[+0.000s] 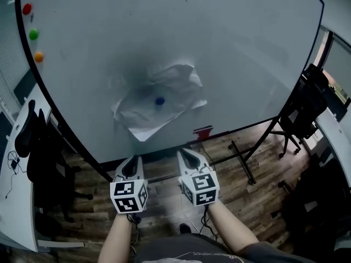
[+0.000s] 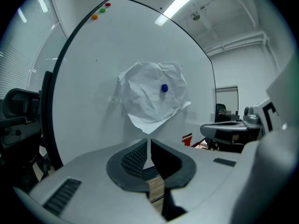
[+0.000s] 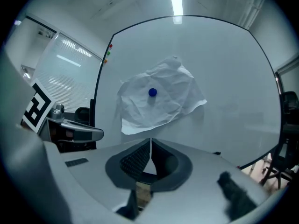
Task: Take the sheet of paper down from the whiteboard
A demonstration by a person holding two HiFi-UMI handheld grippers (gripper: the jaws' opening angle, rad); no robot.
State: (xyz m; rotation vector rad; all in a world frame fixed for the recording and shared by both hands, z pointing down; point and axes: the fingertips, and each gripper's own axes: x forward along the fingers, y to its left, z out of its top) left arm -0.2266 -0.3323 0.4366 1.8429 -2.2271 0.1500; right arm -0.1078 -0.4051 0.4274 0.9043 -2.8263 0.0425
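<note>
The whiteboard [image 1: 230, 43] stood ahead of both pairs of jaws on a dark stand over a wooden floor, and filled most of the head view. The sheet of paper [image 1: 176, 85], white and badly crumpled, hung on the board ahead of and above the jaws, well apart from both. Its lowest corner pointed down towards the left gripper [image 1: 133, 159], and one corner on the right curled off the board. The right gripper [image 1: 186, 153] was just beside the left one, below the sheet. Each had its jaws drawn together to a thin slit with nothing between them. A small blue magnet [image 1: 159, 100] pinned the sheet near its middle, above and between the two pairs of jaws. Three more magnets, red [image 1: 27, 8], green [image 1: 33, 34] and orange [image 1: 38, 56], sat far up and to the left of the jaws, at the board's edge.

The step in hand looked like the approach, with the sheet untouched and pinned in place. The next move probably called for spreading at least one pair of jaws and reaching up, either to pull off the blue magnet or to pinch a loose edge. The other pair could steady the paper. Dragging such thin, creased paper from under the magnet might tear it. No container showed in any view.
</note>
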